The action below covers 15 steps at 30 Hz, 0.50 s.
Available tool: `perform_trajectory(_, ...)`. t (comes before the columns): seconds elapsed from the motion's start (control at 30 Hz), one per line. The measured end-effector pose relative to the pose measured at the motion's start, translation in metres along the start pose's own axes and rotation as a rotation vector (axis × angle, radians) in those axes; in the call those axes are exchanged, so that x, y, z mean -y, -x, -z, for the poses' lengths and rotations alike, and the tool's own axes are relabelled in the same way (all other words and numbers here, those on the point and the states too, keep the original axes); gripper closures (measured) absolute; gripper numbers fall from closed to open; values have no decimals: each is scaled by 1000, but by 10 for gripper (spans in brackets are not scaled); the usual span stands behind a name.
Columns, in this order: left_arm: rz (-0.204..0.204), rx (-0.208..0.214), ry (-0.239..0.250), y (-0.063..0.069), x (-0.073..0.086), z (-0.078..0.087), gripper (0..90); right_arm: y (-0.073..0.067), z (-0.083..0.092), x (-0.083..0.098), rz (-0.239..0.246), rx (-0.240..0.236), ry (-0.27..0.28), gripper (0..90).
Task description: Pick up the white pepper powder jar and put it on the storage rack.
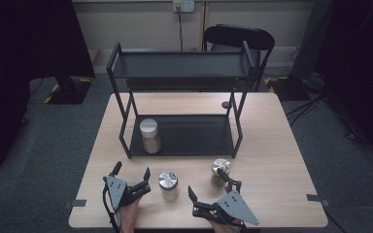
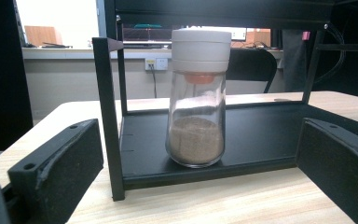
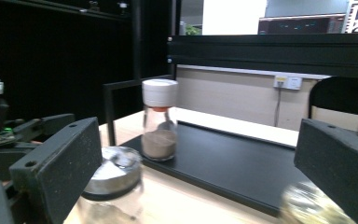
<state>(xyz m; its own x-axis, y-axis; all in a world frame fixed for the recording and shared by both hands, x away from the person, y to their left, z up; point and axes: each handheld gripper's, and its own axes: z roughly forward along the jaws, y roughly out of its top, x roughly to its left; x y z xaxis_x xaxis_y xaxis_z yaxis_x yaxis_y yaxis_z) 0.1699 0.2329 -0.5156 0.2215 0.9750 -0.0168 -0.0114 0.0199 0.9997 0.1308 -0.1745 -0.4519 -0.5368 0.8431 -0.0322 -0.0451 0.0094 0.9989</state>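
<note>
Two-tier black metal shelf rack (image 1: 177,138) standing mid-table on pale wooden tabletop (image 1: 281,160); tall clear glass shaker with white cap and brown powder (image 1: 150,136) upright at left end of lower tray. Two more jars on bare table just in front of rack: squat clear glass jar with silver metal lid (image 1: 168,183) between the grippers, second glass jar with shiny golden lid (image 1: 221,170) to its right. Left gripper (image 1: 131,173) jaws spread wide, empty, aimed at the white-capped shaker, near the silver-lid jar. Right gripper (image 1: 211,190) likewise open wide, empty, one jaw tip close by the golden-lid jar. Step judged: approach, before any grasp, loading jars onto rack. Next move: close in on a jar, square and level, below the lid. Obstacles: rack's front post (image 2: 106,116), upper shelf overhead, neighbouring shaker. Black chair (image 1: 239,38) behind table, well apart.
</note>
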Motion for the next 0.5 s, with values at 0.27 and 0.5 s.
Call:
perform_trajectory(0.27,2,-1,-1,0,0,0,1,-10,-16,-1,4,-33,-30,11)
perform_trajectory(0.5,3,-1,-1,0,0,0,1,-12,-27,2,4,-52,-56,15)
